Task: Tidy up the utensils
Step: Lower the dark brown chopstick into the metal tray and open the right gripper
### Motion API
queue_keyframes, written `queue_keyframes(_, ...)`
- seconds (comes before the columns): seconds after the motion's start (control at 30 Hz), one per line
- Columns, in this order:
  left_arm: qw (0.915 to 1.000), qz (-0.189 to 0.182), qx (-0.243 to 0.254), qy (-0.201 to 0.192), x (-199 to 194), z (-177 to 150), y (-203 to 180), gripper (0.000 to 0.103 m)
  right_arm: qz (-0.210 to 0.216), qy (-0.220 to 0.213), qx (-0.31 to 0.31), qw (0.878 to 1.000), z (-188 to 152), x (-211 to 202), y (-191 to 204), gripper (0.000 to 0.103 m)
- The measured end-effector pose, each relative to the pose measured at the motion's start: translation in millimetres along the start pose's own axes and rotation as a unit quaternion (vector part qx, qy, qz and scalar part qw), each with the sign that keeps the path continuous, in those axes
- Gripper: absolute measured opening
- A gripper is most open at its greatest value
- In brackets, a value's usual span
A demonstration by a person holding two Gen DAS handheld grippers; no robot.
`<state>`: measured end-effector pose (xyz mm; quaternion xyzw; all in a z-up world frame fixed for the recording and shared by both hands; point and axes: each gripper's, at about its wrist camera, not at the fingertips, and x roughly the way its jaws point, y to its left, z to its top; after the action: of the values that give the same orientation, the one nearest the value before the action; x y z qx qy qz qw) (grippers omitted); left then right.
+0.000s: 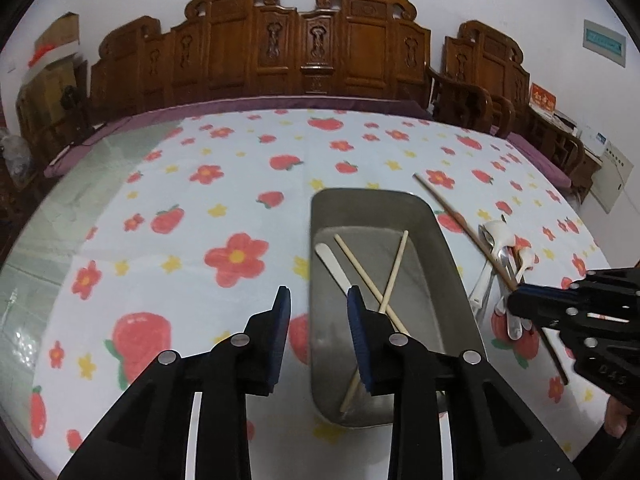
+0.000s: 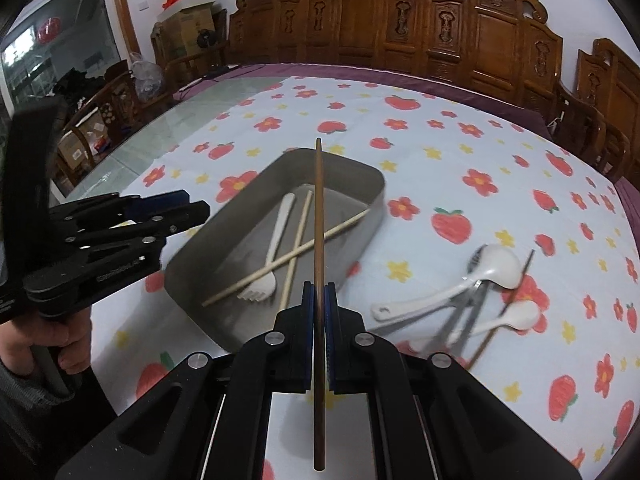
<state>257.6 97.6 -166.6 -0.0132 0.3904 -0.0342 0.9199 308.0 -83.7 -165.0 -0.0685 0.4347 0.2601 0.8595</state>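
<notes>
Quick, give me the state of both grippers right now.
Left gripper: open, holding nothing, above the near end of the metal tray.
Right gripper: shut on the dark brown chopstick.

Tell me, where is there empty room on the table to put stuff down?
Lots of bare tablecloth lies left of the metal tray and beyond it, toward the wooden chairs. It is crowded right of the tray, where white spoons and metal cutlery are piled, and inside the tray, with its crossed chopsticks and fork.
</notes>
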Motion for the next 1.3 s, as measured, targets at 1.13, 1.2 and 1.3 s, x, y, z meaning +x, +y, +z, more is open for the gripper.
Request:
queue_keyframes(1.13,0.9993,0.017,-0.023,-0.026,-21,2,36,0.078,0.028,0.008,0.081,0.996,26,67,17,0.008)
queue_keyframes(1.2,0.9993,0.015,-0.019,-0.029,-25,3,33,0.078,0.030,0.002,0.076,0.997,27,62,16,0.008)
queue_keyframes(1.3,0.9994,0.011,-0.012,-0.032,-32,4,26,0.078,0.027,-0.015,0.064,0.997,28,46,12,0.008)
